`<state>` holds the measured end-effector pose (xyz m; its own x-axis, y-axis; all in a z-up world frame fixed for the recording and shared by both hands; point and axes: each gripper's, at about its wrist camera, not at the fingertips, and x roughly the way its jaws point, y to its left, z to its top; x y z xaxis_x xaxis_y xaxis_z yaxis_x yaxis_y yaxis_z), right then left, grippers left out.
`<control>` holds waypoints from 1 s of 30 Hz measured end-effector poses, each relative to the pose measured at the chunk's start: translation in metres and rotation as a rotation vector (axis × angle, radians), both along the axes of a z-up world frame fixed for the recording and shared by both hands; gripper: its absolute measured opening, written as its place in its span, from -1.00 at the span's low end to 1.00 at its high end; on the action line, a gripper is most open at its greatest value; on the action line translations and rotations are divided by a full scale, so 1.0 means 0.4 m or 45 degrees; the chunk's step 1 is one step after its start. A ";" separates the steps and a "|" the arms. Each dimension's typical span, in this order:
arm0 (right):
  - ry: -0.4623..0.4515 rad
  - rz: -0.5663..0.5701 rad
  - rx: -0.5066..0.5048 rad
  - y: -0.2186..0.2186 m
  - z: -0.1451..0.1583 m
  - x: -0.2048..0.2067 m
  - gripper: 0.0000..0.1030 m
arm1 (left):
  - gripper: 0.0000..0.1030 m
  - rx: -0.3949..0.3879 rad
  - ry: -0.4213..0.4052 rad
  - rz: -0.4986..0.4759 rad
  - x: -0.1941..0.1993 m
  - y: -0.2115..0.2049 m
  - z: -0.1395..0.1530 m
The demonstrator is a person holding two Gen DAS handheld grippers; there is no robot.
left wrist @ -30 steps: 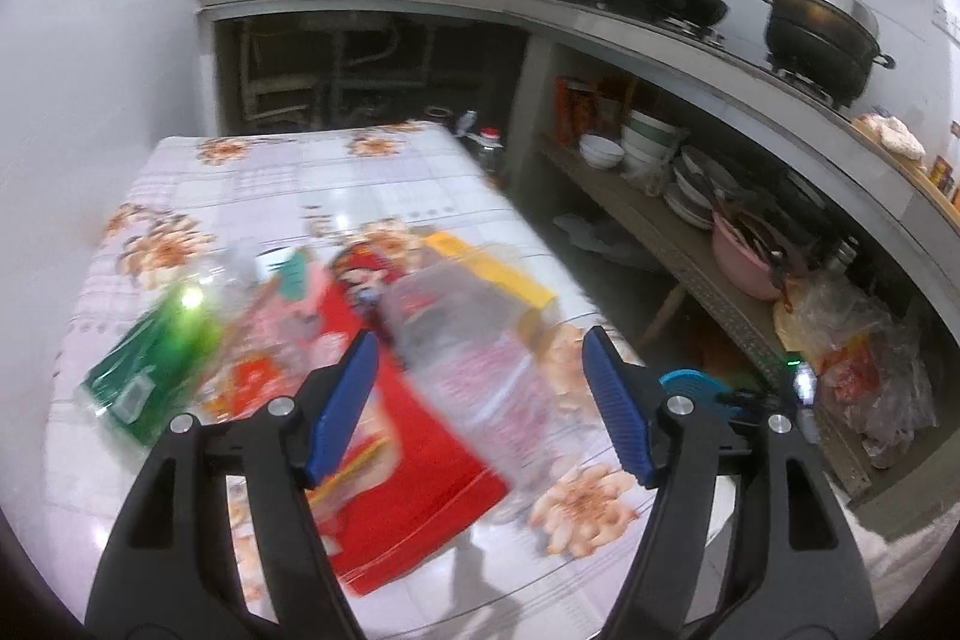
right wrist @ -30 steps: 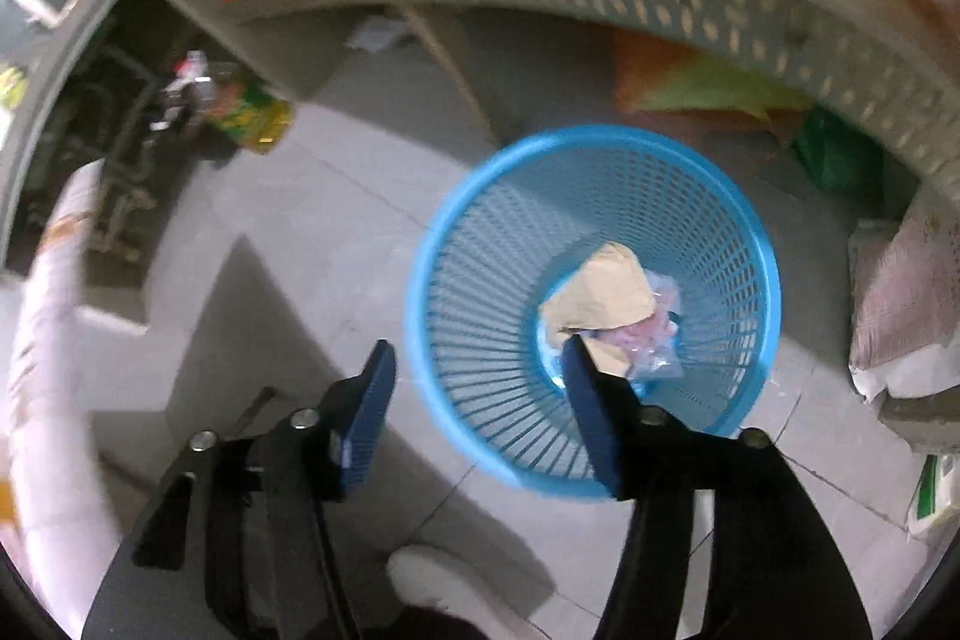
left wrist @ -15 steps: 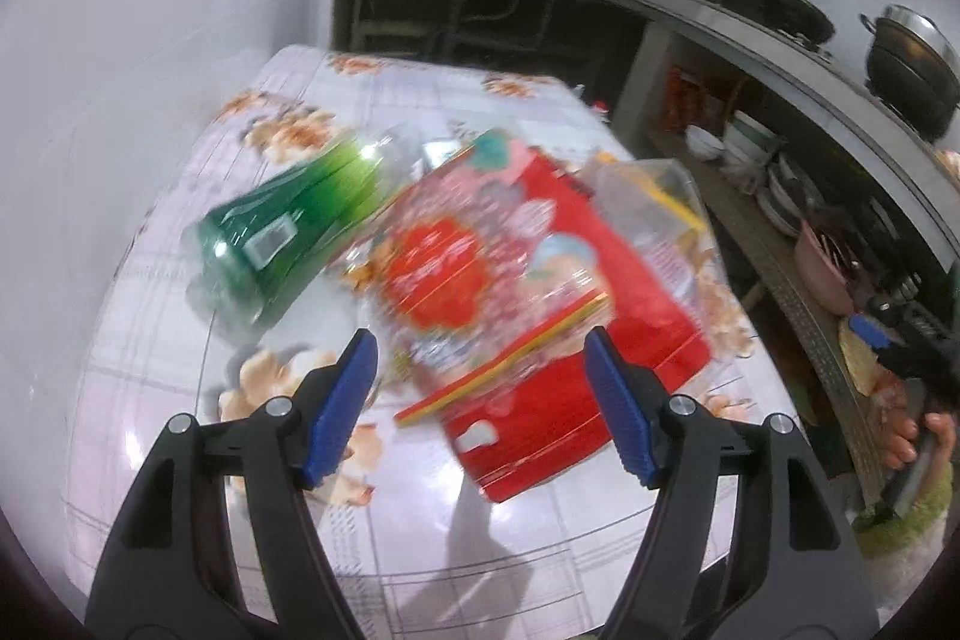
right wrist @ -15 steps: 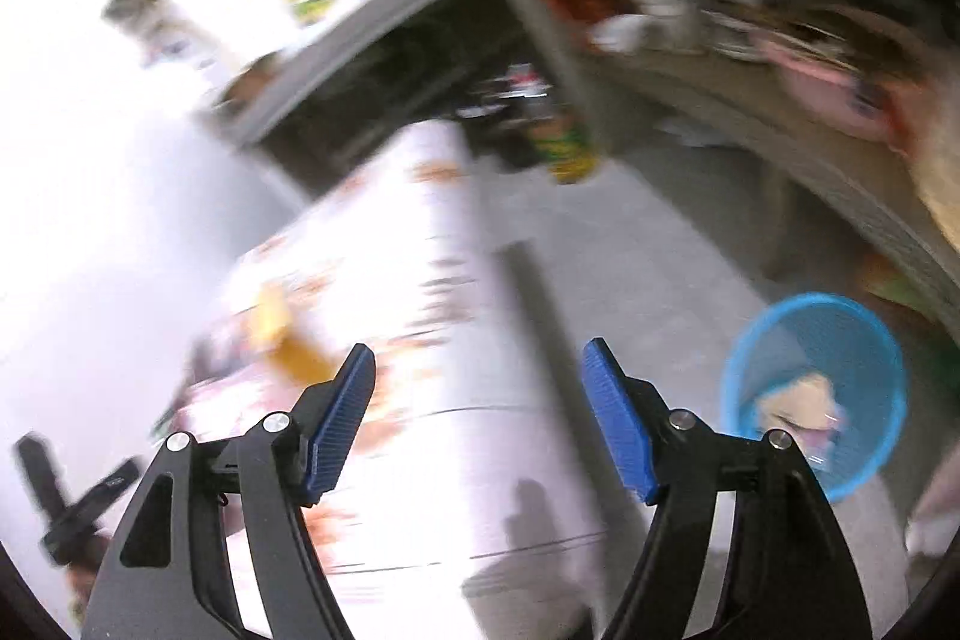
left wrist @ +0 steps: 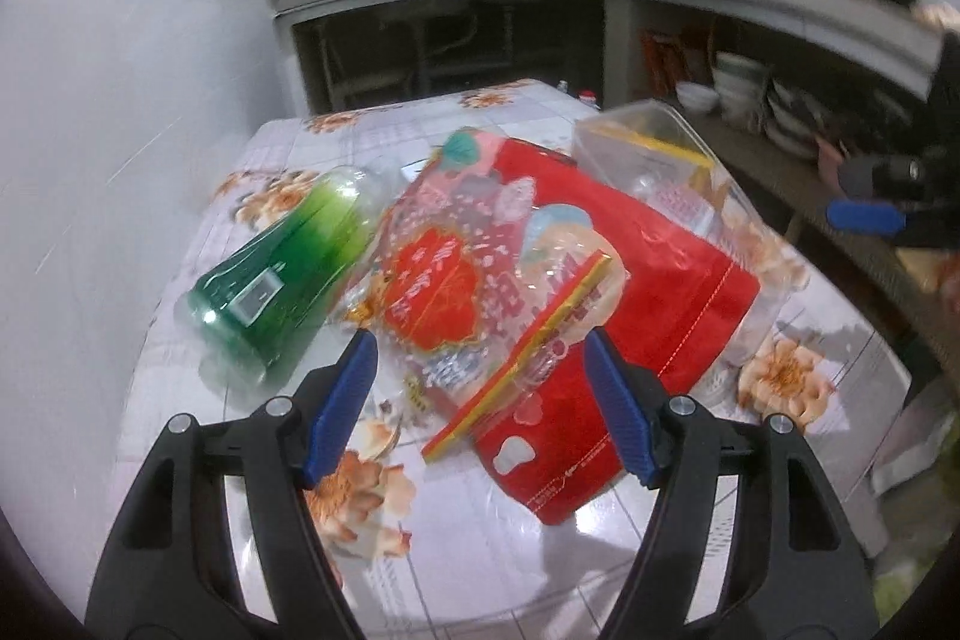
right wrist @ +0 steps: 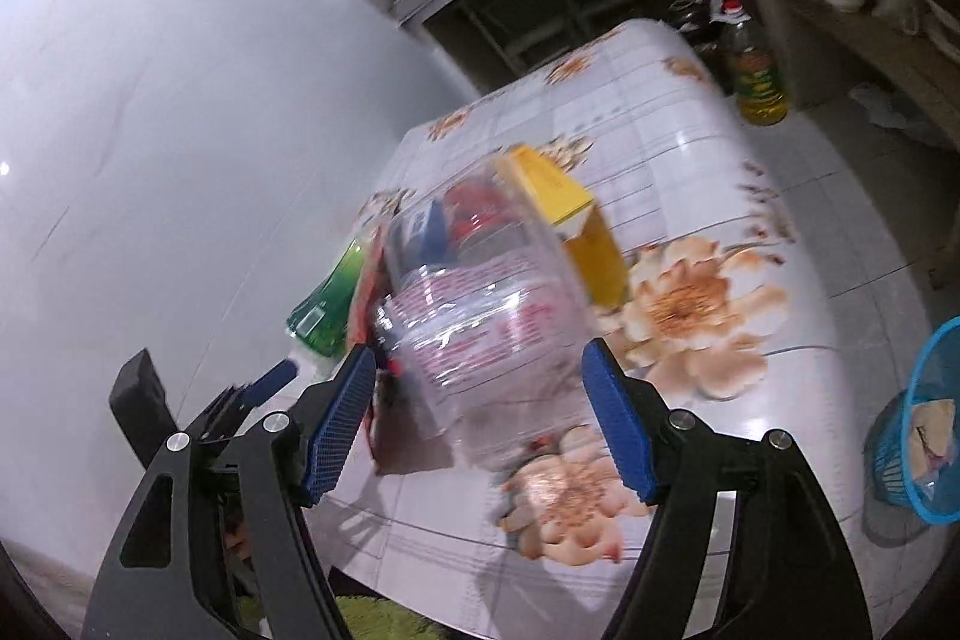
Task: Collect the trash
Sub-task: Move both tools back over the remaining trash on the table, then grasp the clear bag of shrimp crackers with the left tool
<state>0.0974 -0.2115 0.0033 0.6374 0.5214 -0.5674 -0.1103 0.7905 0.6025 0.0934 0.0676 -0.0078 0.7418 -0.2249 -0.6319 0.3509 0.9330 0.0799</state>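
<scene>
Desk: a desk (left wrist: 852, 358) covered by a flowered cloth is seen in both wrist views, set against a white wall on the left.
Trash pile: the trash is gathered near the middle of the desk, with pieces overlapping.
Green bottle: a green plastic bottle (left wrist: 282, 280) is laid on its side at the left of the pile, touching the clear printed wrapper.
Clear printed wrapper: a clear printed wrapper (left wrist: 474, 274) with a red panel is spread on top of the red bag.
Red bag: a flat red bag (left wrist: 654, 304) is laid under the wrapper, its near corner reaching toward the desk's near edge.
Clear container: a clear plastic container (right wrist: 486, 322) is resting at the right of the pile, partly over the red bag; its outline is blurred, so its exact shape is uncertain.
Yellow box: a yellow box (right wrist: 570, 214) is seen just behind the clear container.
Left tool (left wrist: 483, 400): held wide above the near end of the wrapper and red bag; nothing is pressed by its blue pads.
Right tool (right wrist: 480, 418): held wide, with the clear container framed between its fingers; no contact is seen.
Blue basket: a blue mesh basket (right wrist: 924, 436) is standing on the floor to the right of the desk, with paper scraps inside.
</scene>
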 end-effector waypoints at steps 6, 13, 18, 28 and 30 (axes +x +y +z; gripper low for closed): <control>0.039 0.035 0.034 0.042 -0.010 0.011 0.35 | 0.14 0.000 0.040 -0.063 0.035 -0.020 -0.030; 0.063 0.060 0.033 0.060 -0.019 0.014 0.35 | -0.38 0.013 0.058 -0.108 0.061 -0.031 -0.050; 0.066 0.059 0.037 0.059 -0.020 0.015 0.35 | -0.67 0.036 0.041 -0.128 0.059 -0.044 -0.054; 0.054 0.052 0.035 0.064 -0.016 0.010 0.35 | -1.00 0.033 -0.010 -0.116 -0.008 -0.030 -0.019; 0.053 0.044 0.034 0.062 -0.015 0.006 0.35 | -1.00 0.018 -0.005 -0.129 -0.029 -0.021 -0.009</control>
